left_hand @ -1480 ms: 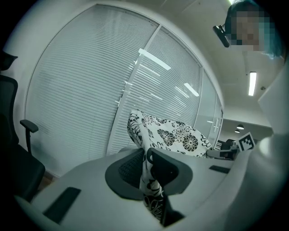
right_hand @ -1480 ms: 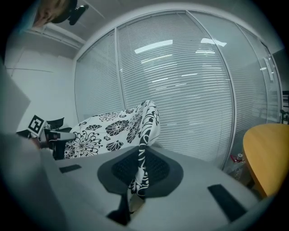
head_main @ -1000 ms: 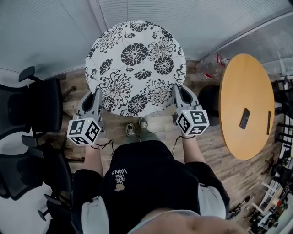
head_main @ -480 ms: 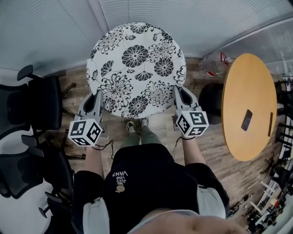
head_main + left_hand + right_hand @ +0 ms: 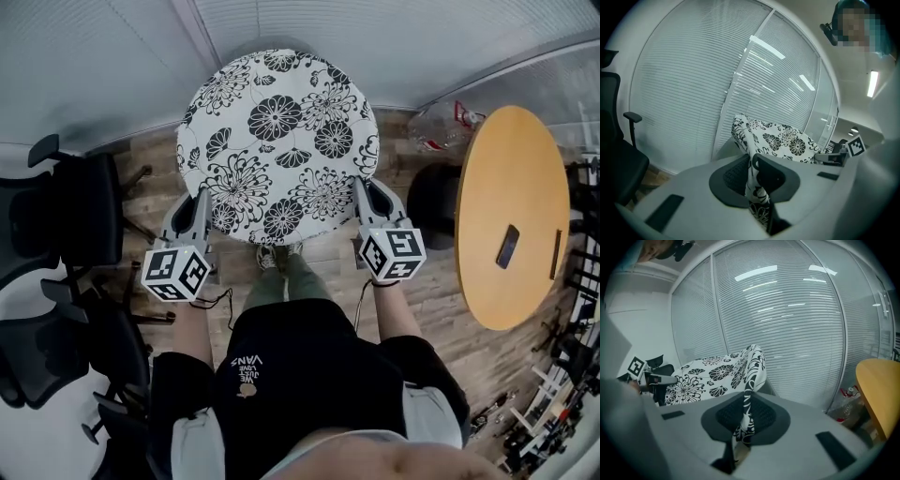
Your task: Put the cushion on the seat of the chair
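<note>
A round cushion [image 5: 278,141] with a black-and-white flower print is held up in the air in front of the person, seen from above in the head view. My left gripper [image 5: 201,208] is shut on its near left edge, and my right gripper [image 5: 363,195] is shut on its near right edge. In the left gripper view the cushion [image 5: 785,140] folds into my left gripper [image 5: 755,183], its cloth pinched between the pads. In the right gripper view the cushion [image 5: 710,376] hangs into my right gripper [image 5: 744,420] the same way. Two black office chairs [image 5: 70,211] [image 5: 47,361] stand at the left.
A round wooden table [image 5: 511,187] stands at the right with a dark phone [image 5: 507,246] on it. White blinds [image 5: 112,66] close off the far side. A clear bag with red print [image 5: 448,127] lies by the wall. The person's shoes [image 5: 279,257] are below the cushion.
Both grippers keep their hold on the cushion in the same place. Only the head view has shifted a little.
</note>
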`<state>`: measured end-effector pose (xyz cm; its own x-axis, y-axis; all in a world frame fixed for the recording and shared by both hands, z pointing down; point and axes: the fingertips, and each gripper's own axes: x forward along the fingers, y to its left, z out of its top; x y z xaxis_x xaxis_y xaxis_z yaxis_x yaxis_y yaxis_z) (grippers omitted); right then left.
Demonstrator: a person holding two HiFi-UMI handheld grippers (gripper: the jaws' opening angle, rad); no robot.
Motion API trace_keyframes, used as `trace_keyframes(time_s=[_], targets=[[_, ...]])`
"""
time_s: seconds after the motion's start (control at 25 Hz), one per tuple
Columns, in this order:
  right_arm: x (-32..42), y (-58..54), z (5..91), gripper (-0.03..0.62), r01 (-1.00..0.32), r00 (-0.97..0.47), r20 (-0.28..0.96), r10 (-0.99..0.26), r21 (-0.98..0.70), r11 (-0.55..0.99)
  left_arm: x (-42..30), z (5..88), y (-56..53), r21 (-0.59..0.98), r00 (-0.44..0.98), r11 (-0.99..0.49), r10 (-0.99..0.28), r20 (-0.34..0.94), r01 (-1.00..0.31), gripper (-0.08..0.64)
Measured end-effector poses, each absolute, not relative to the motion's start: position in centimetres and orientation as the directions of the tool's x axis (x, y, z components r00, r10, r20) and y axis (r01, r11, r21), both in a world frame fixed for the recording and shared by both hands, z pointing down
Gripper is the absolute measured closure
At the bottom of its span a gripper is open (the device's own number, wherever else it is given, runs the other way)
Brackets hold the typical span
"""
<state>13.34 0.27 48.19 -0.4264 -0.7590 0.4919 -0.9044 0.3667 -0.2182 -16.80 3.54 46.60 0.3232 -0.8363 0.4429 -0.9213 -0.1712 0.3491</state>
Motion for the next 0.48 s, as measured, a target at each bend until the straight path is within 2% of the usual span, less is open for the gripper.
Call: trace_keyframes(time_s=[0.48], targets=[[13.5, -0.3, 47.3, 0.558, -0.899, -0.438, 0.531, -0.726, -0.240, 0.367, -16.3, 45.5, 3.5, 0.348, 0.311, -0.141, -0.807, 0.502, -0.927, 0.517]])
